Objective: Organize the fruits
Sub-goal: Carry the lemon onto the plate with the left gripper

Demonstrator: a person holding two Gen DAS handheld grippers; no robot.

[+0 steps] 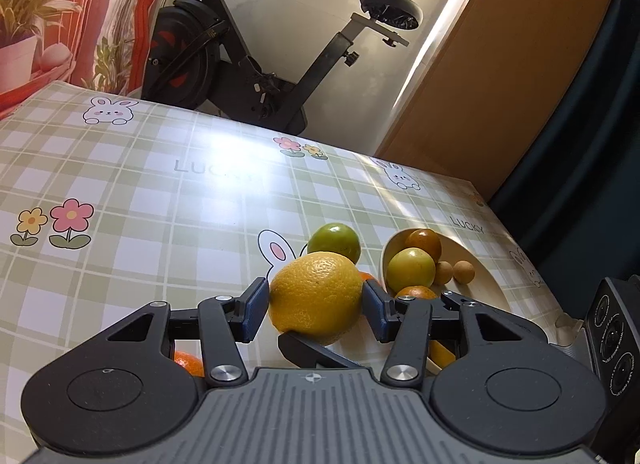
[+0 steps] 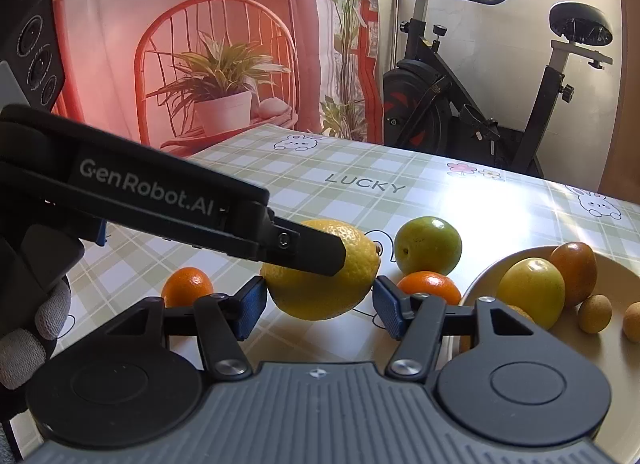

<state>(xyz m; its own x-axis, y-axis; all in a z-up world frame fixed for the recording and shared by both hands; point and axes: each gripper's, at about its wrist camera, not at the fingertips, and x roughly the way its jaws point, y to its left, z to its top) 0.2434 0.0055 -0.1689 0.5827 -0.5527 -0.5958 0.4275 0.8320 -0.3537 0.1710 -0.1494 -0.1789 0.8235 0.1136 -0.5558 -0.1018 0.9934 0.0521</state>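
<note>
Between the blue pads, lemon: a large yellow lemon (image 1: 316,298) sits pinched from both sides, lifted just above the table (image 1: 140,191).
Left hand-held gripper (image 1: 316,300): both pads touch the lemon's flanks, clamped on it; in the right wrist view one of its black fingers (image 2: 308,250) crosses the top of the lemon (image 2: 324,276).
Right hand-held gripper (image 2: 320,300): its jaws stand apart, with the lemon just past the two pads; whether they touch it cannot be told.
Bowl: a cream bowl (image 2: 612,380) to the right holds a yellow-green fruit (image 2: 532,290), a reddish-brown fruit (image 2: 574,272) and two small tan round fruits (image 2: 596,314).
Loose fruit: a green fruit (image 2: 428,246) lies on the table behind the lemon, a mandarin (image 2: 430,286) near the bowl's rim, another mandarin (image 2: 188,286) off to the left.
Table cover: green plaid with rabbits, flowers and "LUCKY".
Background: an exercise bike (image 2: 480,75) and a printed curtain (image 2: 200,43).
</note>
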